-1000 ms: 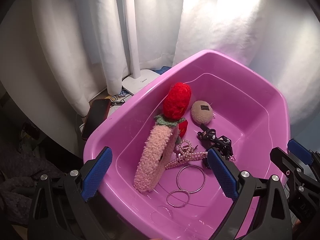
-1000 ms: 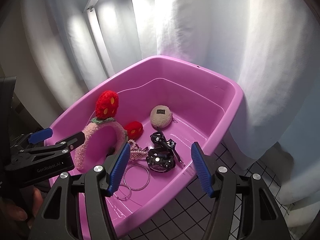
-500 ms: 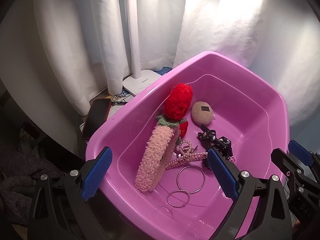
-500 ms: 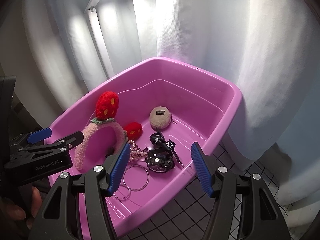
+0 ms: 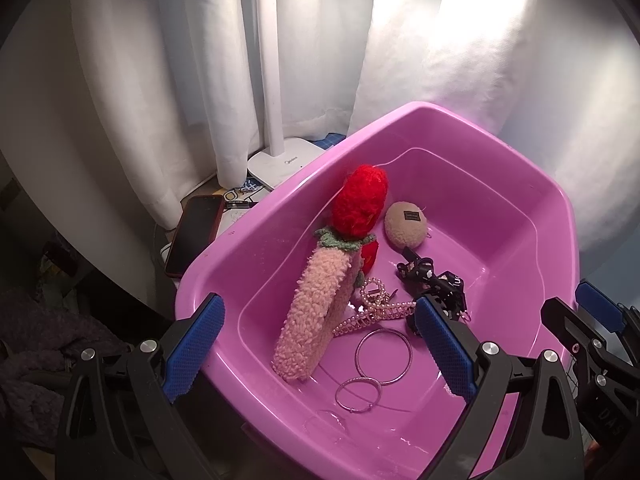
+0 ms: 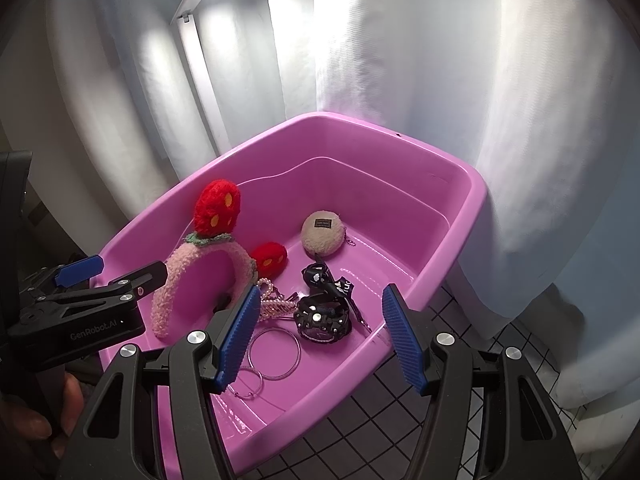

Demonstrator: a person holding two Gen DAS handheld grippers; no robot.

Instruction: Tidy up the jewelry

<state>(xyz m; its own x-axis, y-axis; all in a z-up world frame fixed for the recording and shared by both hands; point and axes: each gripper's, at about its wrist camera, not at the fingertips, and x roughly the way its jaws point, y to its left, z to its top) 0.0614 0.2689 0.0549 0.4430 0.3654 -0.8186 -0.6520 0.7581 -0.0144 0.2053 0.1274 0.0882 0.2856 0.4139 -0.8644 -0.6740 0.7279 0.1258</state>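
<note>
A pink plastic tub (image 5: 420,107) (image 6: 360,120) holds the accessories. Inside stands a fuzzy pink headband (image 5: 312,320) (image 6: 188,258) with red strawberries (image 5: 360,200) (image 6: 218,210). Beside it lie a beige fuzzy puff (image 5: 405,224) (image 6: 322,232), a black studded strap (image 5: 424,272) (image 6: 320,318), a pearl hair clip (image 5: 376,314) (image 6: 276,308), a large silver hoop (image 5: 357,356) (image 6: 276,378) and smaller hoops (image 5: 337,396). My left gripper (image 5: 318,303) (image 6: 112,276) hovers open over the tub's near left side. My right gripper (image 6: 321,292) (image 5: 580,308) hovers open above the black strap. Neither holds anything.
A phone (image 5: 194,236) and a white lamp base (image 5: 286,158) lie left of the tub. White curtains (image 5: 480,60) hang close behind it. A grid-patterned surface (image 6: 440,420) lies under the tub's right side. A hand (image 6: 24,420) holds the left gripper.
</note>
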